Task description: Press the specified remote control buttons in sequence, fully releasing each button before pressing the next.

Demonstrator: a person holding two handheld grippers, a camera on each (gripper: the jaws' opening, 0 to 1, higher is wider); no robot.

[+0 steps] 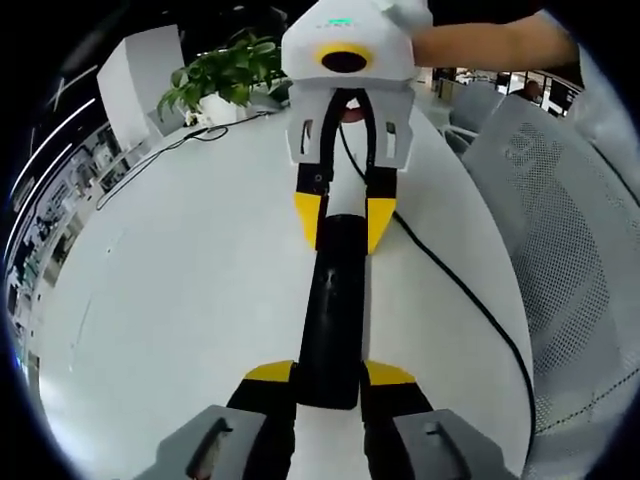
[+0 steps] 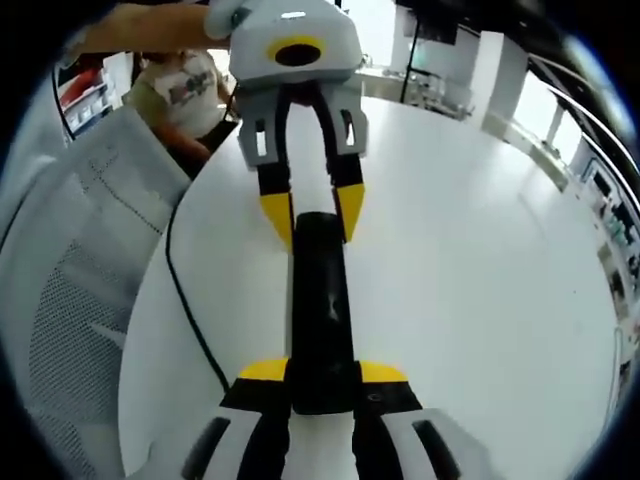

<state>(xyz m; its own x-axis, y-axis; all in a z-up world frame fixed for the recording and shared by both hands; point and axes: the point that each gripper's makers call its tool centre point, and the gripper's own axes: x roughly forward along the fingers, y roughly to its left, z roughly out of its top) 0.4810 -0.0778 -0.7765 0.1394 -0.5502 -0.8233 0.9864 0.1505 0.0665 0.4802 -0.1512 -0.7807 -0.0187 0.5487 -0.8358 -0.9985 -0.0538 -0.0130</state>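
A long black remote control (image 1: 335, 300) lies lengthwise above the white table (image 1: 180, 300), held at both ends. In the left gripper view, my left gripper (image 1: 330, 375) is shut on its near end, yellow tips on either side. My right gripper (image 1: 345, 220) faces it and pinches the far end. The right gripper view shows the same from the other side: the remote control (image 2: 320, 300) runs from my right gripper (image 2: 322, 372), shut on it at the bottom, up to my left gripper (image 2: 313, 215). The buttons are too dark to make out.
A black cable (image 1: 470, 300) runs across the table toward the right edge. A potted plant (image 1: 225, 75) stands at the far left. A grey mesh chair (image 1: 570, 230) sits close on the right. A person's arm (image 1: 490, 40) holds the far gripper.
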